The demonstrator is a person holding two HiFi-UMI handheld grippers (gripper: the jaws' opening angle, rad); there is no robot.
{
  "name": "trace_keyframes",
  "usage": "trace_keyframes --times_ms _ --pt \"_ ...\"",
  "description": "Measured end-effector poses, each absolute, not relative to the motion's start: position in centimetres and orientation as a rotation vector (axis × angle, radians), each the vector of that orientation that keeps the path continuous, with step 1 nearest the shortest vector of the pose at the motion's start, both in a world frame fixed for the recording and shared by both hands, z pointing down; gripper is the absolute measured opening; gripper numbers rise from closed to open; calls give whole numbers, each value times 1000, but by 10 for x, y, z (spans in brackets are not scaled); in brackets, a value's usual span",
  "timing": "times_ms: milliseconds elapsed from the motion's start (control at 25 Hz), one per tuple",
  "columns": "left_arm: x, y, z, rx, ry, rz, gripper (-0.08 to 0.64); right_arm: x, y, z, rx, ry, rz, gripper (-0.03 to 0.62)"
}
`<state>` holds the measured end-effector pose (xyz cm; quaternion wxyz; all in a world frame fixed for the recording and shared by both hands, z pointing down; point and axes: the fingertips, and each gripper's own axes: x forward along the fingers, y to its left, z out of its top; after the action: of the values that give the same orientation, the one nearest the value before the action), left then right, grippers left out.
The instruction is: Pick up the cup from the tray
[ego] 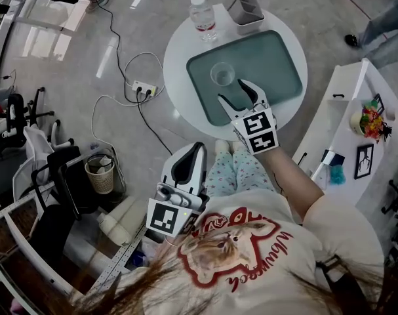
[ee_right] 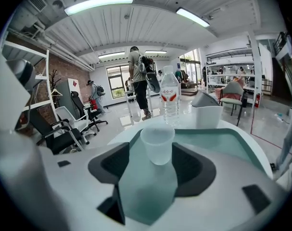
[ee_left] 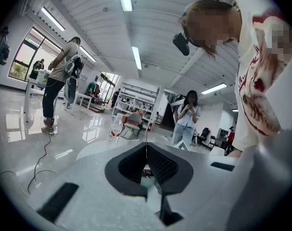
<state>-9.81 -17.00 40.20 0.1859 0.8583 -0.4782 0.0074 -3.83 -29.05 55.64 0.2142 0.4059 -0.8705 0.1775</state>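
A clear plastic cup (ego: 221, 75) stands upright on the teal tray (ego: 277, 51), which lies on a round white table (ego: 179, 51). My right gripper (ego: 231, 90) hovers over the tray, open, its tips just short of the cup and not touching it. In the right gripper view the cup (ee_right: 158, 143) shows in the gap ahead of the right gripper (ee_right: 151, 153), above the tray (ee_right: 232, 143). My left gripper (ego: 197, 148) is held back near the person's lap, off the table, and is shut on nothing. In its own view the left gripper (ee_left: 146, 147) points toward the table.
A water bottle (ego: 202, 17) and a grey-white holder (ego: 246, 6) stand on the table behind the tray. A power strip with cables (ego: 143, 88) lies on the floor to the left. A white shelf unit (ego: 356, 117) stands to the right. People stand in the room (ee_left: 186, 121).
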Motion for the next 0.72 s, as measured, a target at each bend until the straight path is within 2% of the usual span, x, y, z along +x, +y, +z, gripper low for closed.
trace_keyframes --times_ms 720 --pt "-108 -176 410 2372 -1364 5 15 -48 -306 592 1086 -2331 549 256"
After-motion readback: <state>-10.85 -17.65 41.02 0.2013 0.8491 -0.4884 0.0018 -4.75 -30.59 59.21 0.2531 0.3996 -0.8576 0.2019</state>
